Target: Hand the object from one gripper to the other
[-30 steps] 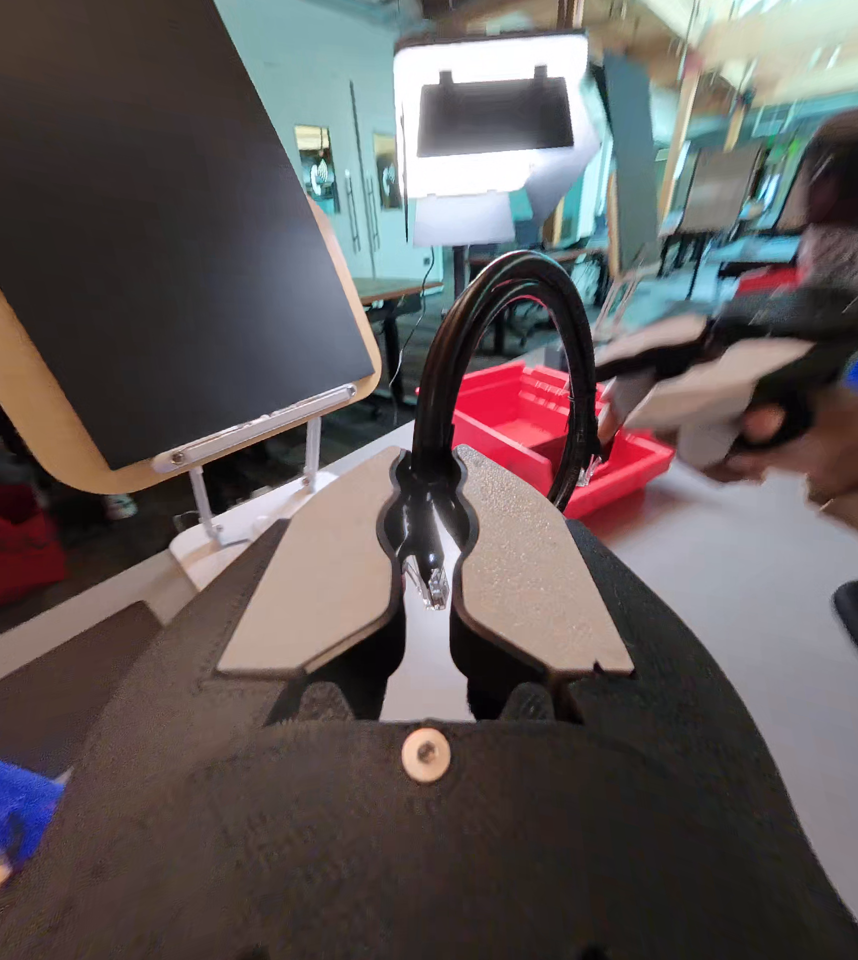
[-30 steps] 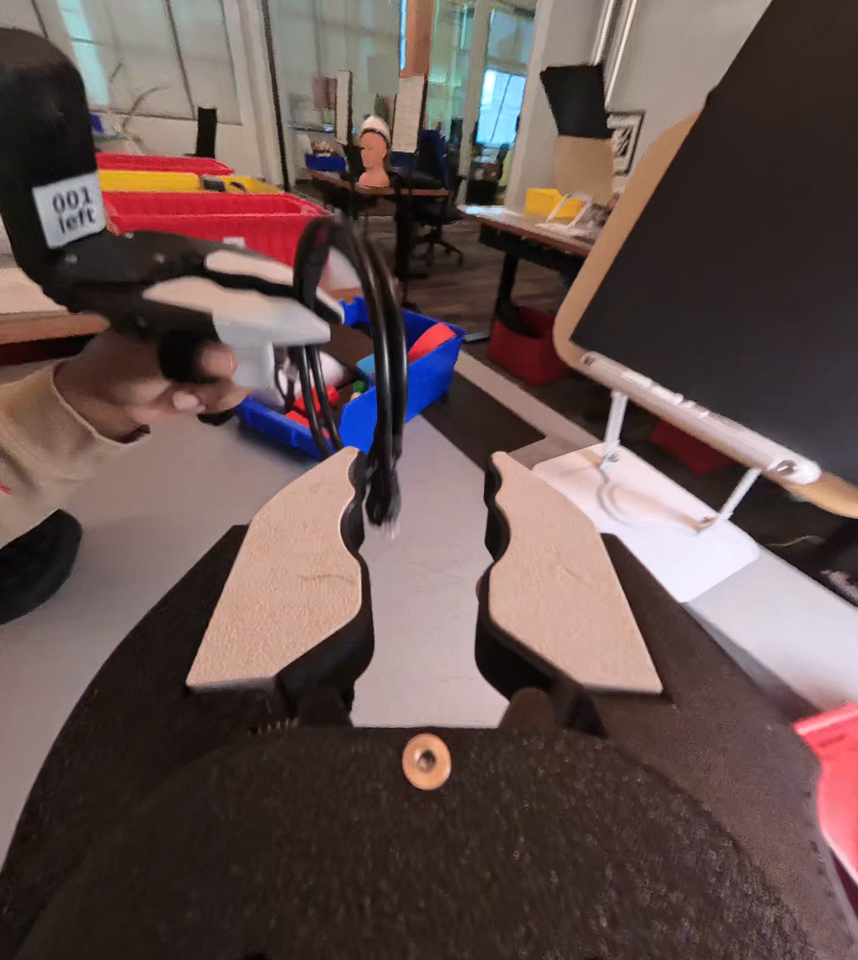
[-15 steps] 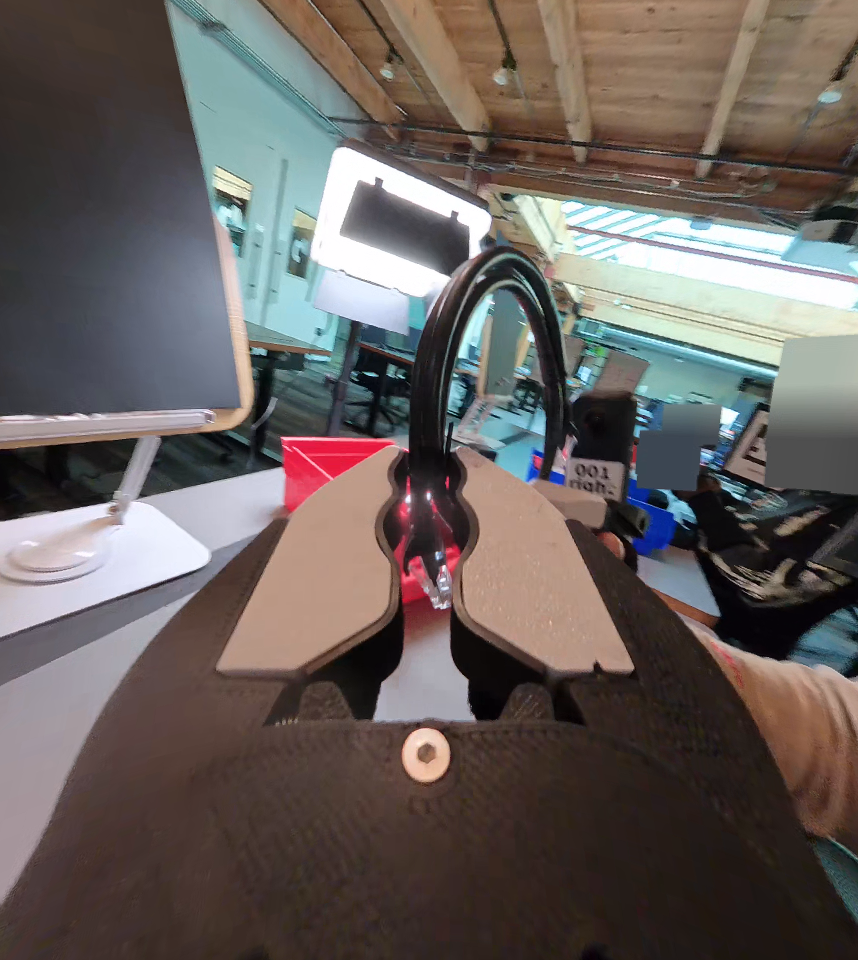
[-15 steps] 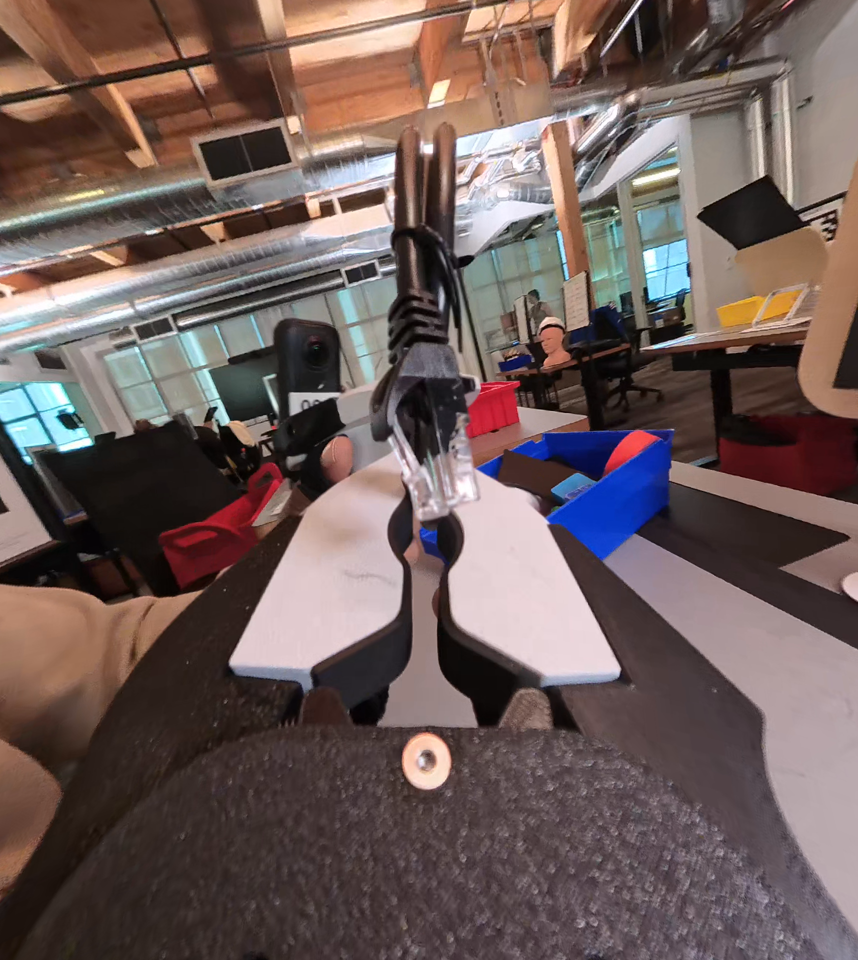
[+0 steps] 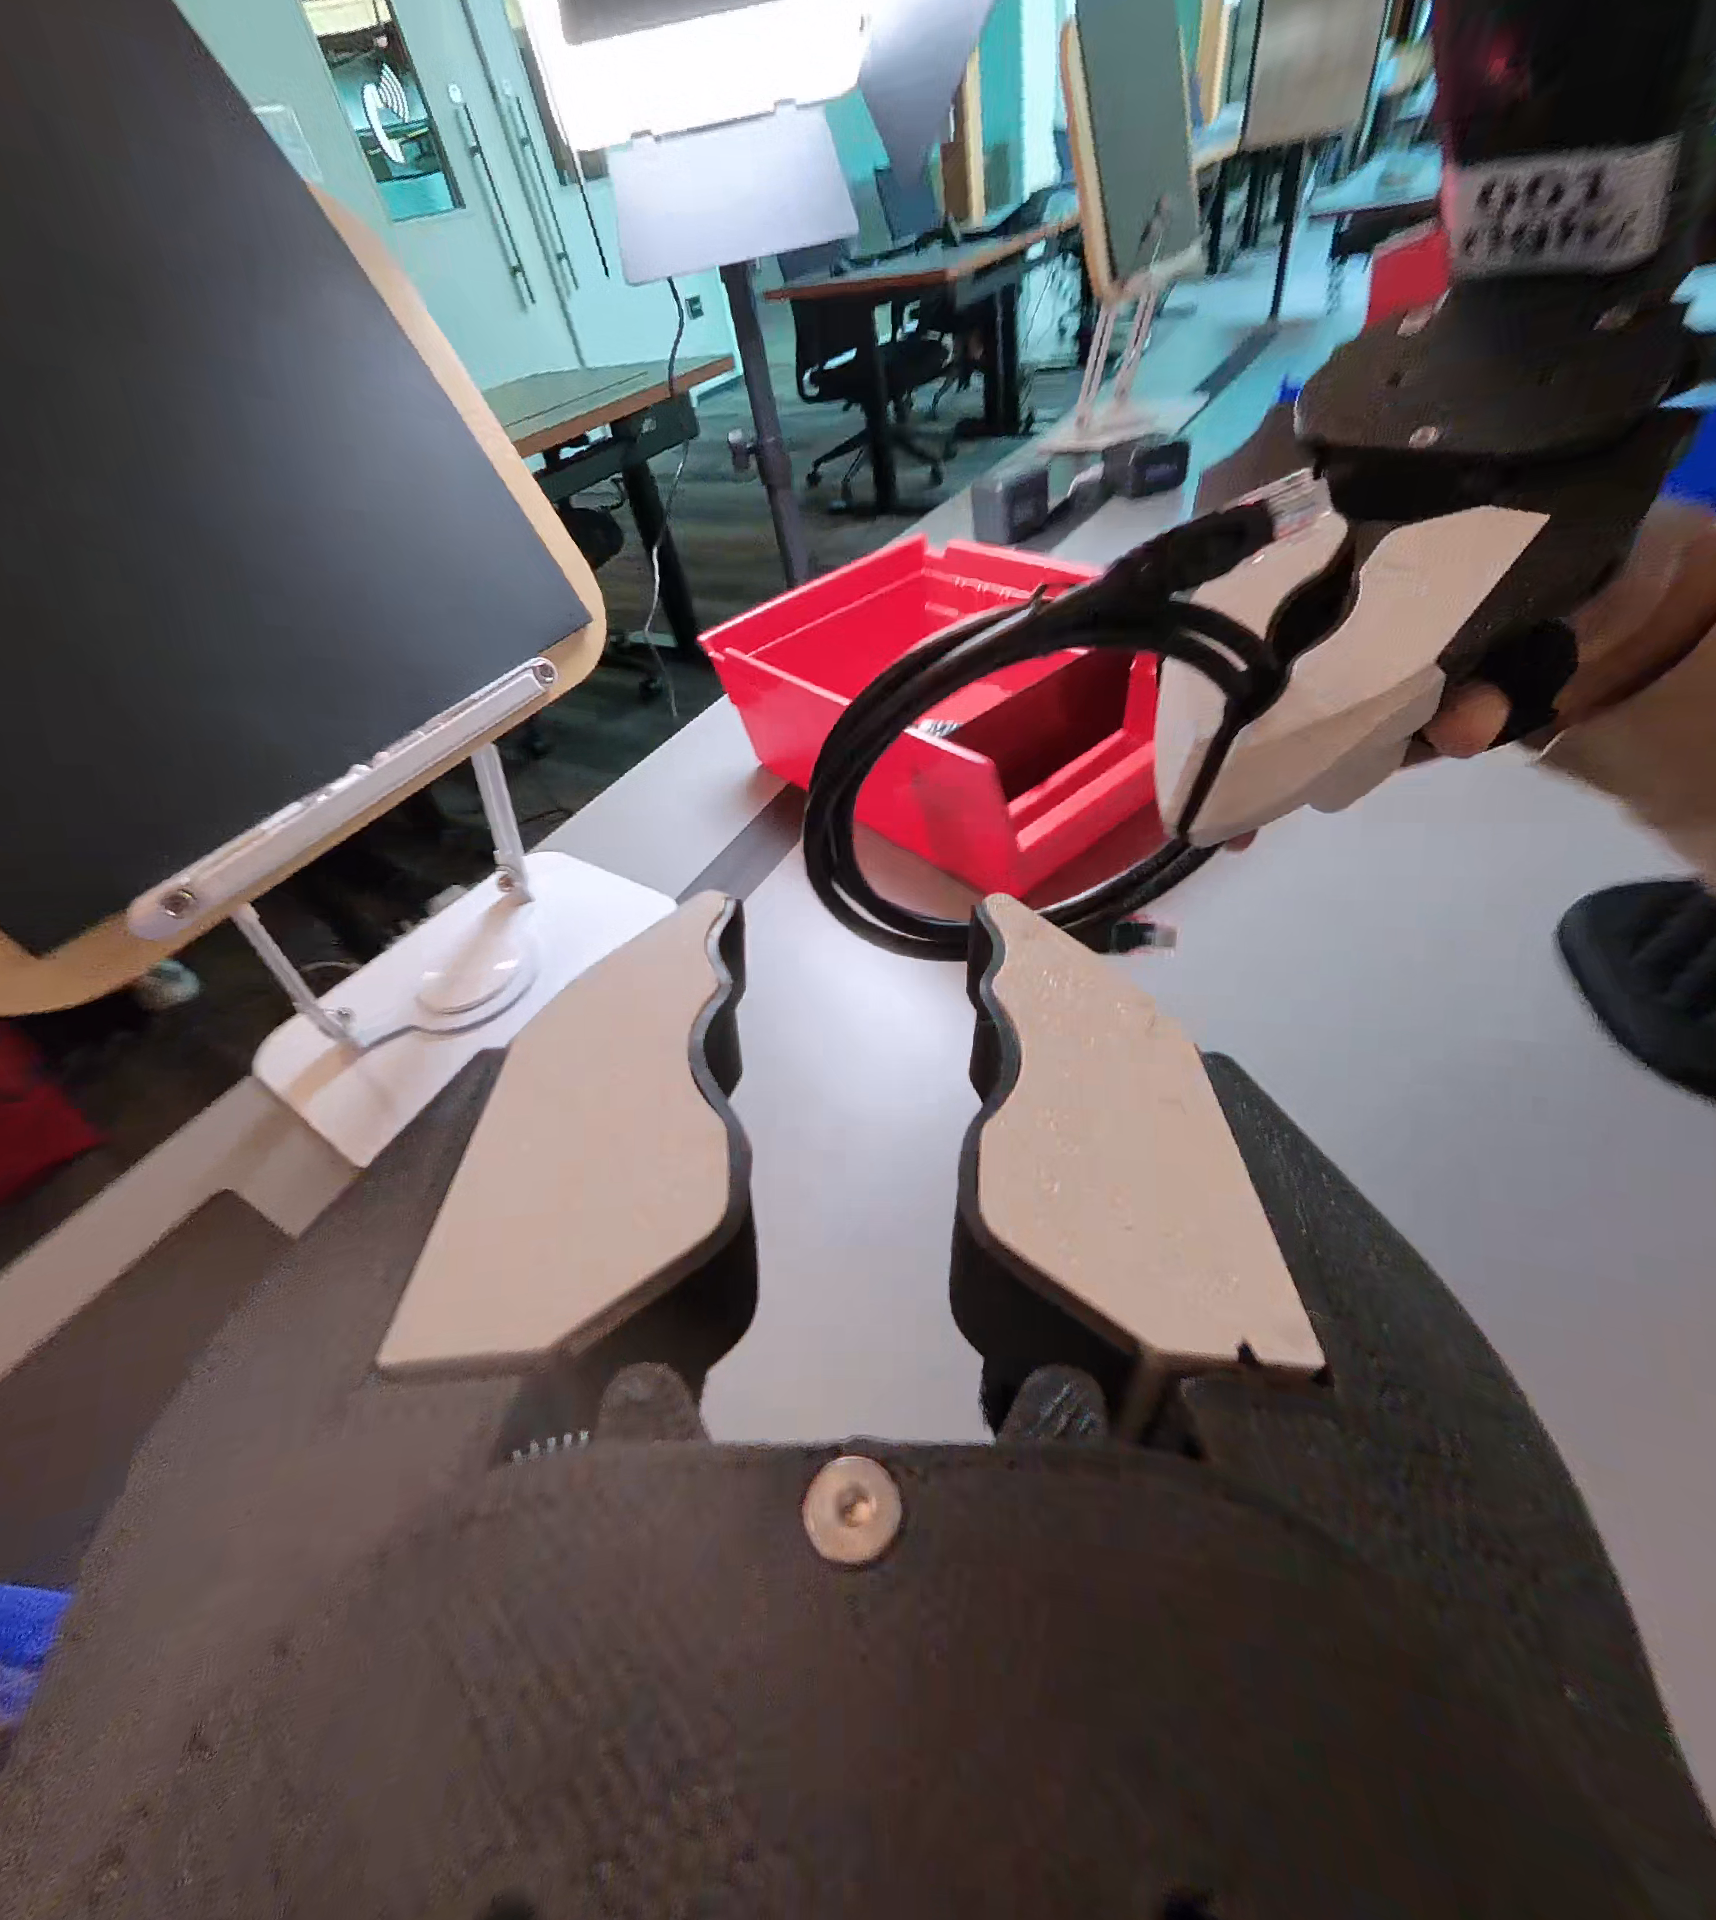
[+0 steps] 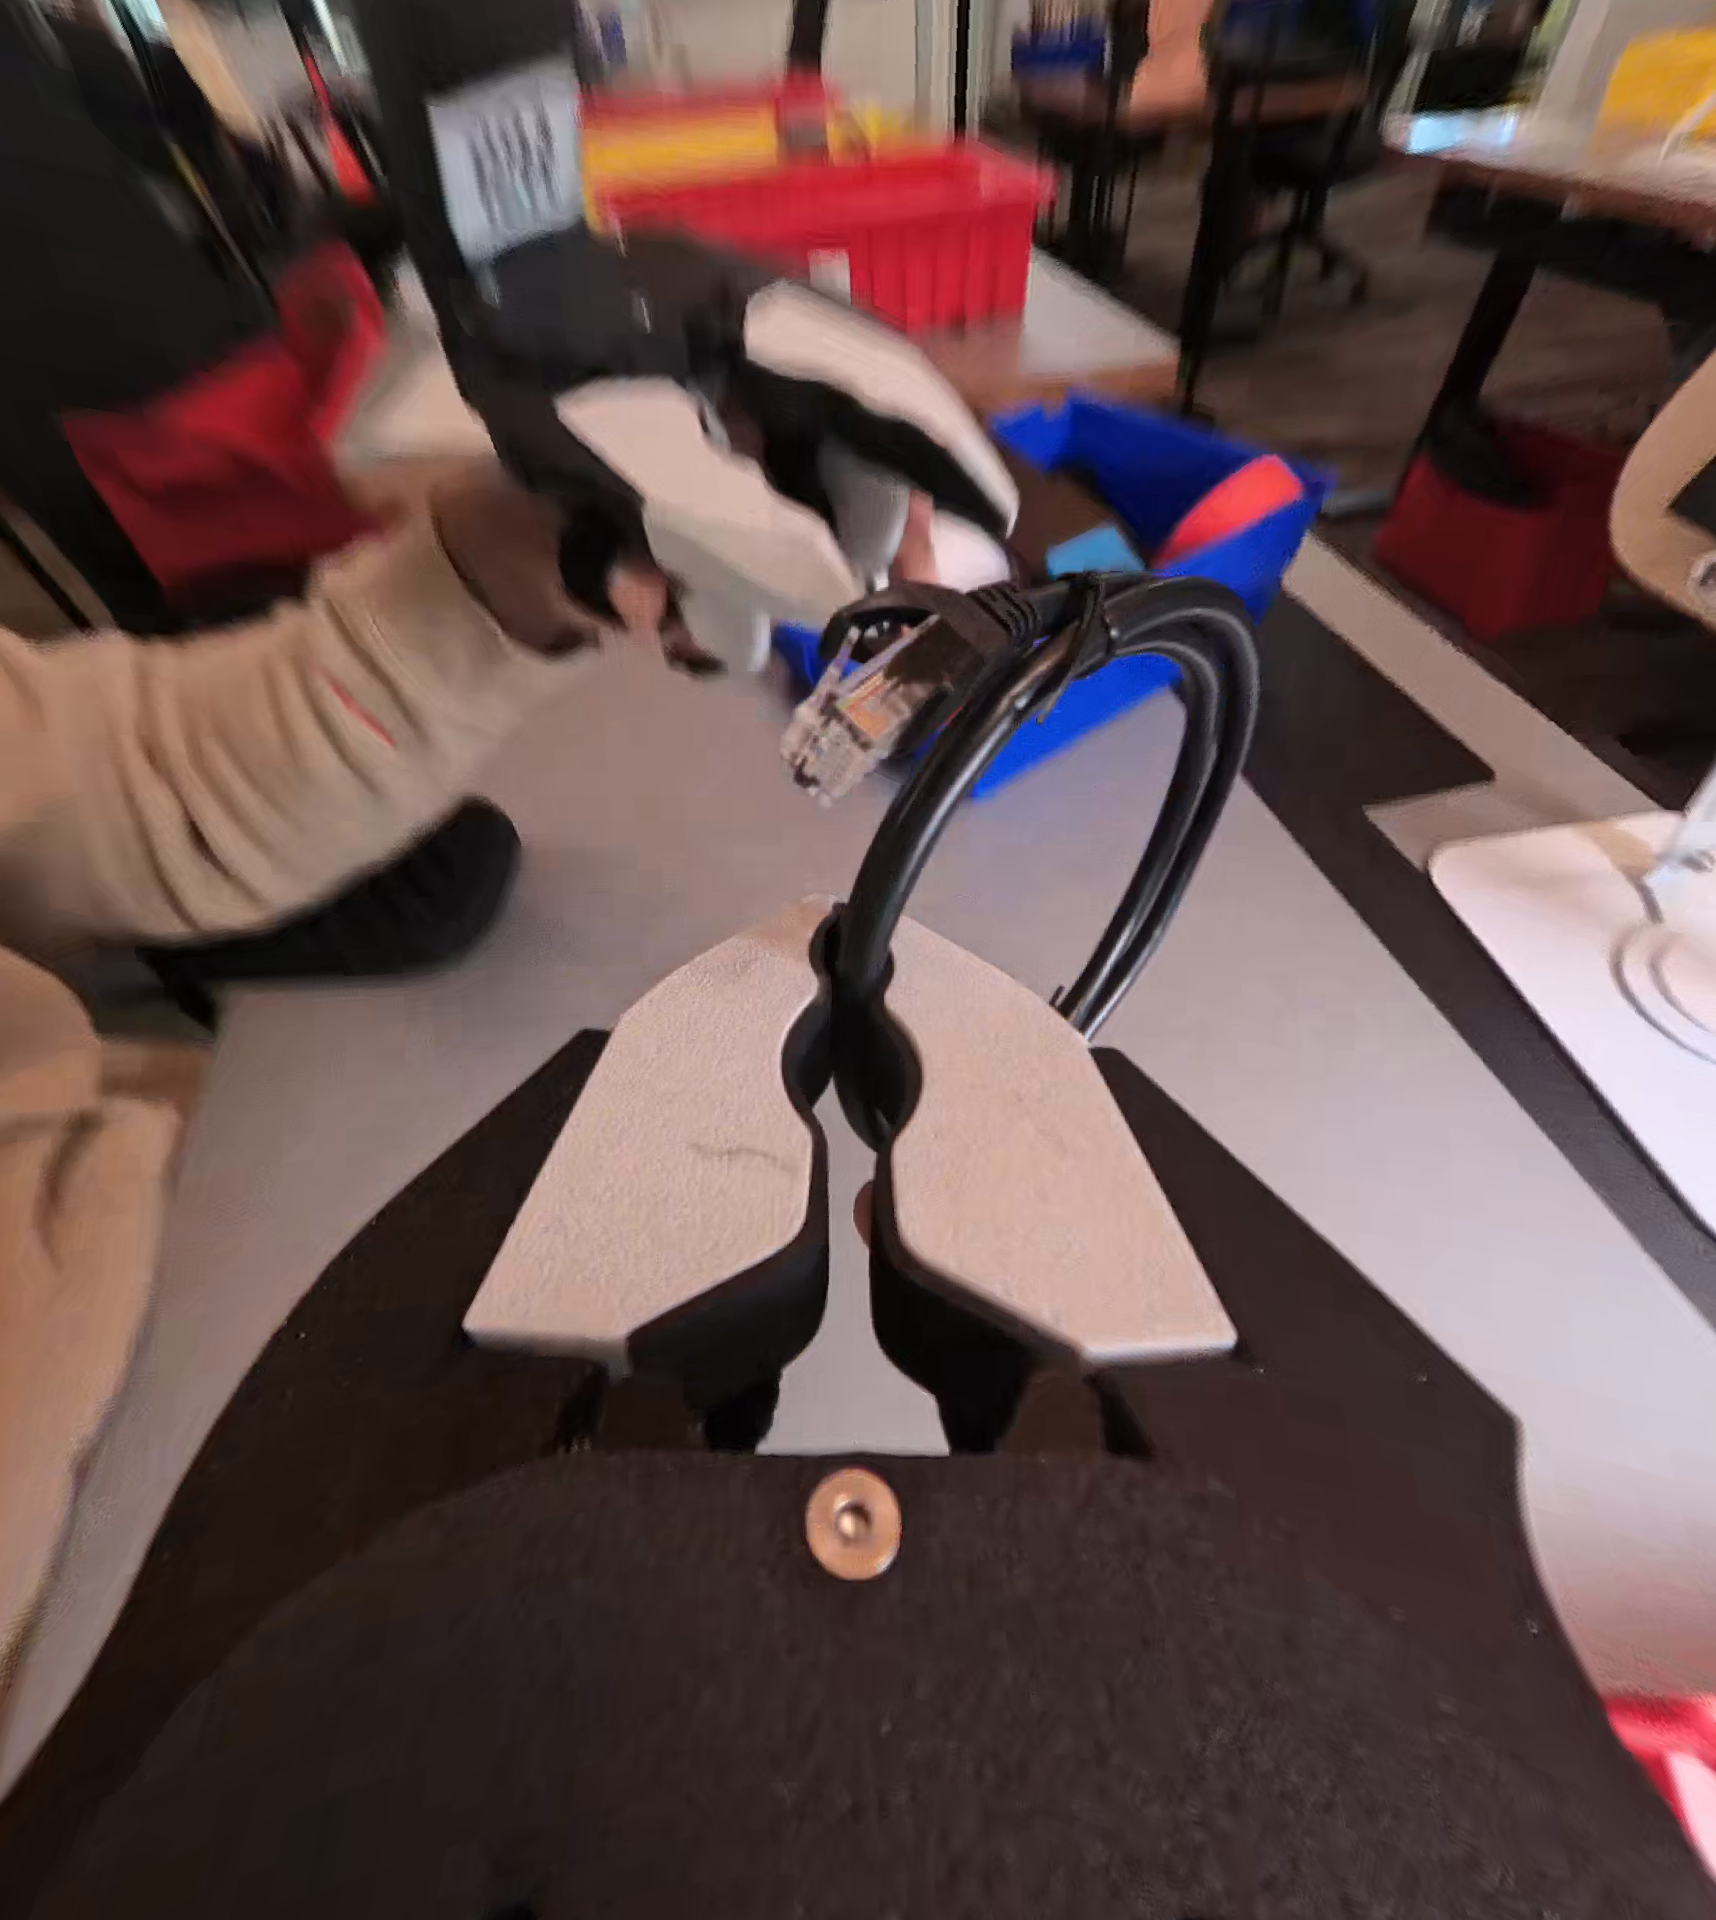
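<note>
The light, springy coiled cable (image 6: 1093, 727) is pinched at its bundled strands by the right hand-held gripper (image 6: 849, 935); the left hand-held gripper (image 5: 849, 925) is spread, empty.

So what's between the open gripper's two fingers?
Only bare grey table shows between the left gripper's fingers, in the left wrist view.

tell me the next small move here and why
Probably draw the left gripper back a little. It is open and empty, while the right gripper is shut on the coiled black cable, so the handover looks done. The cable's loop hangs just beyond the left fingertips, so backing off avoids snagging.
</note>
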### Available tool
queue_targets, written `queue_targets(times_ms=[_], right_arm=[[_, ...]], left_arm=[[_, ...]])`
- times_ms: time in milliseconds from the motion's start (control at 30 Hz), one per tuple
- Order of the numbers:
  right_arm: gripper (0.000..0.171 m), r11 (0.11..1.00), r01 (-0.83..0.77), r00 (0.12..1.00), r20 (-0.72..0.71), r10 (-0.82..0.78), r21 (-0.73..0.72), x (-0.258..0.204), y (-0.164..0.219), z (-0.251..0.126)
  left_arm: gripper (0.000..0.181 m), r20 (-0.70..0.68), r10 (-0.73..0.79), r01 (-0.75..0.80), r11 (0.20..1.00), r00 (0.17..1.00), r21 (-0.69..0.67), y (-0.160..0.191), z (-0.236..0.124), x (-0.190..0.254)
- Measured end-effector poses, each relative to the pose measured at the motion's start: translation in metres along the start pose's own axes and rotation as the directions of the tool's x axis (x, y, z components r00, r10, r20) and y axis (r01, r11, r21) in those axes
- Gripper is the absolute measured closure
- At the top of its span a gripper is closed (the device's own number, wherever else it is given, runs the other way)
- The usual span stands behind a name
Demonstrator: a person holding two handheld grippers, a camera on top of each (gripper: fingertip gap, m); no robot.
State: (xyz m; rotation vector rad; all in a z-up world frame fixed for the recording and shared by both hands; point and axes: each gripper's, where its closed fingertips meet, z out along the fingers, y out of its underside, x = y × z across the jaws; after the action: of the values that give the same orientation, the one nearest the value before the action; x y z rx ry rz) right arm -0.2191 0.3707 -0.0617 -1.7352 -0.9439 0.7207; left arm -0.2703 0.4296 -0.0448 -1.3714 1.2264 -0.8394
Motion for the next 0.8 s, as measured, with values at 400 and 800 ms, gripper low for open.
queue_targets(times_ms=[400, 800], right_arm=[[0.171, 0.547, 0.550, 0.282, -0.476, -0.833, -0.631, 0.062, 0.018, 0.027], [0.143, 0.688, 0.680, 0.545, -0.453, -0.705, -0.253, 0.014, 0.001, 0.045]], left_arm=[[0.137, -0.327, -0.653, 0.691, 0.723, 0.683, 0.001, 0.004, 0.013, 0.001], [0.171, -0.281, -0.354, 0.402, 0.905, 0.892, 0.138, -0.002, 0.002, -0.005]])
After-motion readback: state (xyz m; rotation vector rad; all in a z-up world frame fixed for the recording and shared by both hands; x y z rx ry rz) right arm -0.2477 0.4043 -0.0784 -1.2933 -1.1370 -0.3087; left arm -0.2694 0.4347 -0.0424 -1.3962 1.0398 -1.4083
